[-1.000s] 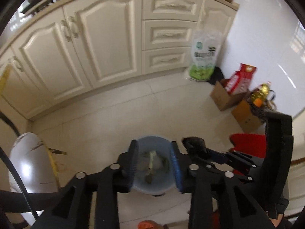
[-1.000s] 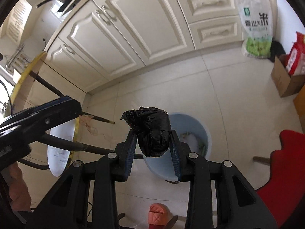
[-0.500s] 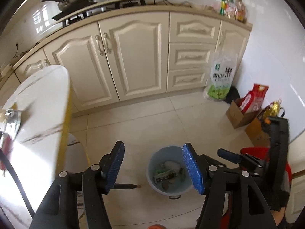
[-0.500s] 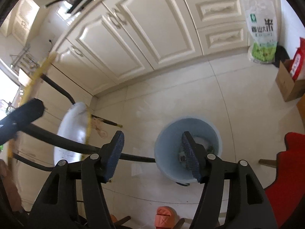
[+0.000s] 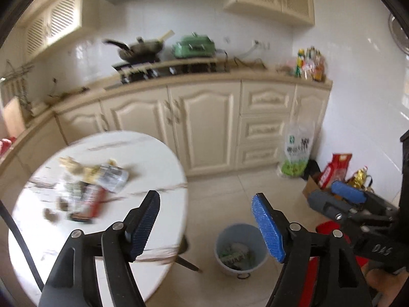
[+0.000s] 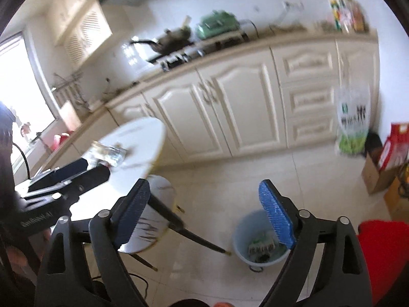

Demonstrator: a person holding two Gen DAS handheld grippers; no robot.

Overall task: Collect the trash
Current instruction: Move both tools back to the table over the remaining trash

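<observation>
Left wrist view
Left gripper (image 5: 204, 226): released, nothing between its ribbed blue pads; jaws have just been opening.
Trash: crumpled silver can, wrappers and scraps (image 5: 84, 192) heaped on the round white marbled surface (image 5: 158, 168), likely next for pickup.
Bin: pale blue round plastic bucket (image 5: 222, 235) on the tiled floor, beside the surface, holds litter.

Right wrist view
Right gripper (image 6: 207, 208): released, empty; jaws just widened.
Bucket (image 6: 241, 232): below, between pads.

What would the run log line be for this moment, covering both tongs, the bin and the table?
left tongs: open, empty, just opening | right tongs: open, empty, just opening | bin: on floor, holds trash | table: litter remains
</observation>
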